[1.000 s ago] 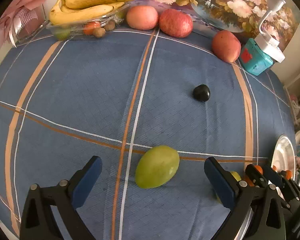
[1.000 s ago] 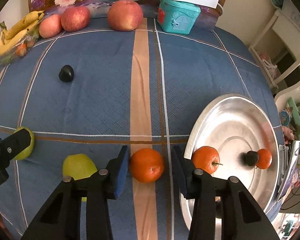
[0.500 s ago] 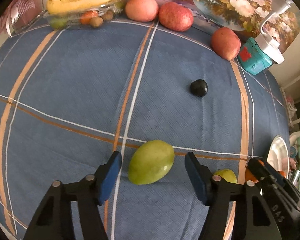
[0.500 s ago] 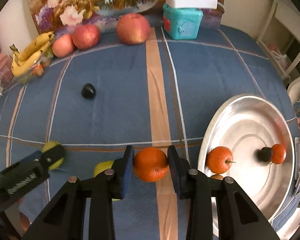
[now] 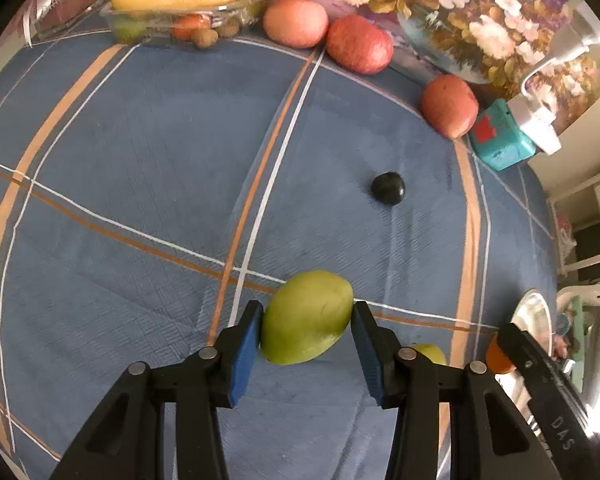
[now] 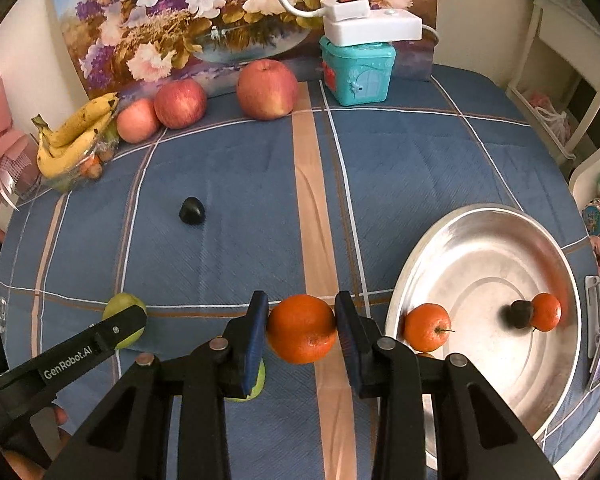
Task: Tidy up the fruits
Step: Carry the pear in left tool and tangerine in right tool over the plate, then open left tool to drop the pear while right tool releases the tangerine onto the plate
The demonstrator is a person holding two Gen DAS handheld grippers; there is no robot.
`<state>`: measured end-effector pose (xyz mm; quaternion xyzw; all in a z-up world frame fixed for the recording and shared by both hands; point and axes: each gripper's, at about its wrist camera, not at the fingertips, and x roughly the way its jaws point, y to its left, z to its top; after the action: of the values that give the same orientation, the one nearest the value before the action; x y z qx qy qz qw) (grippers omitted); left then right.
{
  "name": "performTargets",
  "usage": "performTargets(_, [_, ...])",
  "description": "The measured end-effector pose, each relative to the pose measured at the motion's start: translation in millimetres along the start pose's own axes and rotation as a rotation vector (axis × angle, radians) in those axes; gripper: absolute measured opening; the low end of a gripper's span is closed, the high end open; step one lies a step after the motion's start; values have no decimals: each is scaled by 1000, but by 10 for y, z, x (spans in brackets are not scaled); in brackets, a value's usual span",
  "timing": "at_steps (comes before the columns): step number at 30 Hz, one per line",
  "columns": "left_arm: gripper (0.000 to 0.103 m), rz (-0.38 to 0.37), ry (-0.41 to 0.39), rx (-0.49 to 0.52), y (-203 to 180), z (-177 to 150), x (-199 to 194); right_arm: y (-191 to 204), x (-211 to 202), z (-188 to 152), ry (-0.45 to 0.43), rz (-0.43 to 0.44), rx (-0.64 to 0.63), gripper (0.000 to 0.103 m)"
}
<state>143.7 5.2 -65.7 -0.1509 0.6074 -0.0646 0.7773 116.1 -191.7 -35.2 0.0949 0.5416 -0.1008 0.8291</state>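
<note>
Now the left gripper (image 5: 306, 334) has its fingers closed on a green mango (image 5: 306, 317), the right gripper (image 6: 301, 330) on an orange (image 6: 301, 329). Right of its fingers sits a steel plate (image 6: 476, 240); a dark plum (image 6: 192, 210) lies ahead-left.

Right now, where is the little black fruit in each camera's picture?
Left wrist view: the little black fruit lies right of centre on the blue cloth, beyond the green fruit.
Right wrist view: it lies left of centre, alone on the cloth.
Shared landmark: the teal box at the table's far edge.
</note>
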Motion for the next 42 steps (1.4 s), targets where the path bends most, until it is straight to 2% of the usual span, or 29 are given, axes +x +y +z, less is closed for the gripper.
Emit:
performTargets(12, [48,-29,-49,32,-166,-103,-289,-187,-96,-6,-11,28,47,36])
performTargets(20, [48,-48,-45,95,-499,-176,-275,-759,-227,-32,-54,-107,147,36])
performTargets(30, [48,-96,-32,247,-1111,-469,-207,-1529,-444,-96,-99,-172,305,35])
performTargets(36, [48,-136,-12,353,-1480,-714,-146,-1728,-516,-114,-118,-166,345,35])
performTargets(42, [48,-169,15,432,-1740,-912,-56,-1754,-525,-135,-108,-147,343,35])
